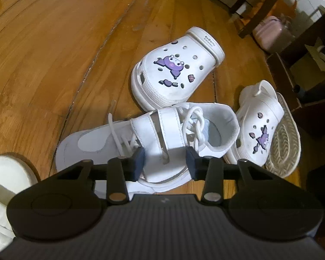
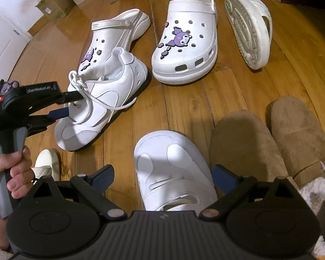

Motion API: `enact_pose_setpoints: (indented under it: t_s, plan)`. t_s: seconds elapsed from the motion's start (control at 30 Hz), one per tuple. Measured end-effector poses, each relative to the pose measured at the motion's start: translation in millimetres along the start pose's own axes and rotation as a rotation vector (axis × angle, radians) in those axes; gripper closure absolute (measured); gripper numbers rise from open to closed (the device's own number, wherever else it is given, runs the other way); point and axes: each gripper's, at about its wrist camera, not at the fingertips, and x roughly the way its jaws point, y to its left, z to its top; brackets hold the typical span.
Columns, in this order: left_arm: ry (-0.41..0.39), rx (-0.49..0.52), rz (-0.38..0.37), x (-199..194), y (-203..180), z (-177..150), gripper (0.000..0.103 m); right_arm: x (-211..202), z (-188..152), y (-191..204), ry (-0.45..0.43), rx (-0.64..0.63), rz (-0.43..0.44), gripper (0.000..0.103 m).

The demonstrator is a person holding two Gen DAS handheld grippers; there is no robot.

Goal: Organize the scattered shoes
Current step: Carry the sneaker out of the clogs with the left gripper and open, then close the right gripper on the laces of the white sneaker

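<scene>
In the left wrist view, the left hand-held gripper (image 1: 165,163) sat at the lower centre of the frame, its blue pads pinched on the strap and tongue of a white sneaker (image 1: 140,138) that lay across the middle of the frame on the wooden floor (image 1: 43,65). Just beyond the sneaker, touching its far edge, stood a white clog (image 1: 175,69) with a purple charm. At the right, a second clog (image 1: 257,127) leaned on its side against the sneaker's collar.

In the right wrist view, the right hand-held gripper (image 2: 163,176) spread its jaws wide at the bottom of the frame, one pad on either side of a second white sneaker (image 2: 173,169), with a gap visible at the left pad; contact at the right pad could not be told. Two tan slippers (image 2: 270,140) lay just right of it. At the left edge a hand (image 2: 8,173) held the left gripper's handle. In the upper part stood the two charm clogs, and at the upper right a white sandal (image 2: 246,26) lay on its side, sole showing.
</scene>
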Motion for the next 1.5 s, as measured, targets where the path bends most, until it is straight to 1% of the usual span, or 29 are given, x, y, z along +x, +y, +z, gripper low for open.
enact_pose_setpoints:
  t_s: [0.03,0.07,0.13,0.23,0.4,0.6,0.7,0.8,0.87,0.9,0.93,0.97,1.03,1.1,1.17,1.23,1.27,1.3,1.33,1.37,1.4,1.43,1.5]
  plan:
    - [0.007,-0.007,-0.027,0.0,4.0,0.5,0.088,-0.1,0.1,-0.1,0.000,-0.001,0.000,0.005]
    - [0.015,-0.019,-0.037,-0.2,7.3,0.6,0.088,-0.5,0.4,-0.3,0.002,-0.001,0.000,0.005]
    - [0.024,-0.028,-0.043,-0.8,11.1,-0.2,0.088,-0.4,0.5,-0.5,0.002,0.000,-0.001,0.005]
    - [0.013,-0.015,-0.032,-3.1,9.3,-1.6,0.088,-0.1,0.8,-0.6,0.002,0.005,0.002,0.005]
    - [0.016,-0.041,-0.082,-5.3,13.7,-2.5,0.088,-0.4,-2.0,0.4,0.006,0.003,0.012,0.005]
    - [-0.018,-0.004,-0.101,-29.8,9.8,-9.2,0.088,-3.8,-2.5,-4.1,0.000,0.028,0.024,0.005]
    - [-0.007,0.035,-0.077,-41.1,5.5,-16.1,0.088,-4.4,-3.6,-5.1,0.001,0.037,0.030,0.005]
    - [0.014,0.048,-0.075,-51.2,6.3,-27.6,0.088,-4.6,-7.4,-2.3,0.006,0.039,0.038,0.005]
    - [0.007,0.033,-0.104,-64.5,9.1,-35.6,0.094,-4.7,-10.1,0.8,0.010,0.035,0.047,0.005]
    - [-0.013,0.035,-0.137,-75.3,8.6,-38.5,0.103,-4.8,-11.3,2.3,0.012,0.033,0.051,0.005]
    - [-0.033,0.037,-0.170,-86.2,8.0,-41.4,0.103,-5.0,-12.0,3.0,0.012,0.033,0.051,0.005]
    - [-0.053,0.046,-0.183,-99.0,5.3,-44.7,0.103,-5.7,-13.7,5.1,0.012,0.030,0.054,0.005]
    - [-0.063,0.078,-0.178,-119.8,-2.9,-52.1,0.103,-7.2,-16.4,8.4,0.011,0.023,0.057,0.005]
    - [-0.048,0.103,-0.163,-128.4,-6.7,-58.9,0.103,-8.0,-19.5,12.4,0.010,0.015,0.062,0.005]
    - [-0.011,0.112,-0.121,-124.5,-2.5,-64.4,0.100,-8.1,-22.4,16.7,0.003,0.000,0.050,0.005]
    - [0.035,0.074,-0.099,-112.1,8.9,-64.6,0.099,-8.4,-23.8,18.4,0.001,-0.007,0.045,0.005]
    - [0.055,0.059,-0.089,-105.2,14.9,-64.5,0.098,-8.5,-24.7,19.9,-0.002,-0.012,0.046,0.005]
    - [0.074,0.051,-0.073,-97.9,20.4,-64.5,0.093,-8.9,-25.1,21.8,-0.002,-0.018,0.050,0.005]
    - [0.089,0.053,-0.051,-91.8,23.9,-64.8,0.082,-10.2,-25.1,23.7,-0.003,-0.025,0.054,0.005]
    - [0.097,0.055,-0.033,-87.9,26.0,-65.6,0.074,-11.6,-25.3,25.5,-0.005,-0.032,0.060,0.005]
    - [0.104,0.057,-0.014,-84.1,28.1,-66.3,0.055,-12.8,-25.6,27.2,-0.007,-0.039,0.067,0.005]
    - [0.112,0.069,0.004,-80.9,28.8,-67.6,0.045,-14.6,-25.9,28.8,-0.010,-0.047,0.074,0.005]
    - [0.127,0.122,0.038,-76.6,26.6,-72.1,0.043,-21.3,-26.5,39.3,-0.040,-0.110,0.105,0.005]
